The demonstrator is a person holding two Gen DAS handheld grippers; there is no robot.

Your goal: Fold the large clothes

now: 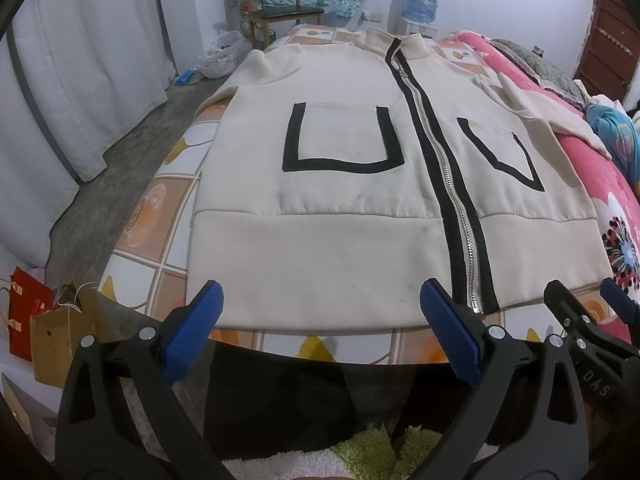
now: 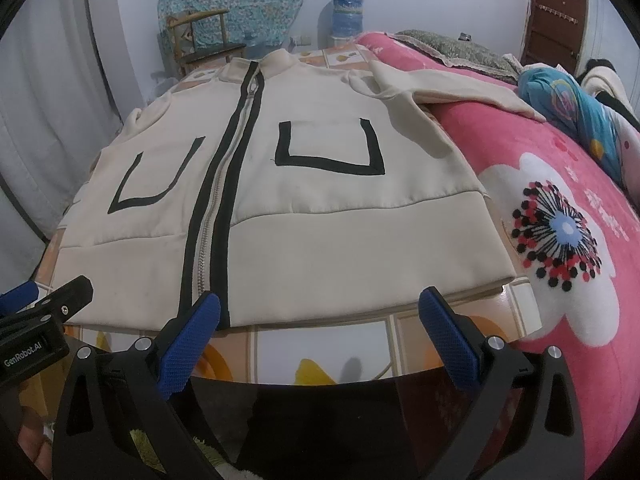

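A cream zip-up jacket [image 1: 340, 184] [image 2: 304, 216] with black trim, a central zipper [image 1: 452, 196] and two black-edged pockets lies flat, front up, on a tile-patterned sheet [image 1: 160, 248]. Its hem faces me and its collar points away. The right-hand sleeve [image 2: 460, 88] stretches out over a pink quilt. My left gripper [image 1: 322, 300] hovers open just before the hem, left of the zipper, holding nothing. My right gripper [image 2: 320, 308] is open too, just short of the hem, to the right of the zipper. Each gripper shows at the edge of the other's view.
A pink flowered quilt [image 2: 560, 208] and bundled bedding [image 2: 568, 108] fill the bed's right side. On the floor to the left are paper bags [image 1: 44, 340] and a white curtain [image 1: 80, 60]. A wooden chair [image 1: 276, 4] and a water dispenser [image 1: 420, 0] stand by the far wall.
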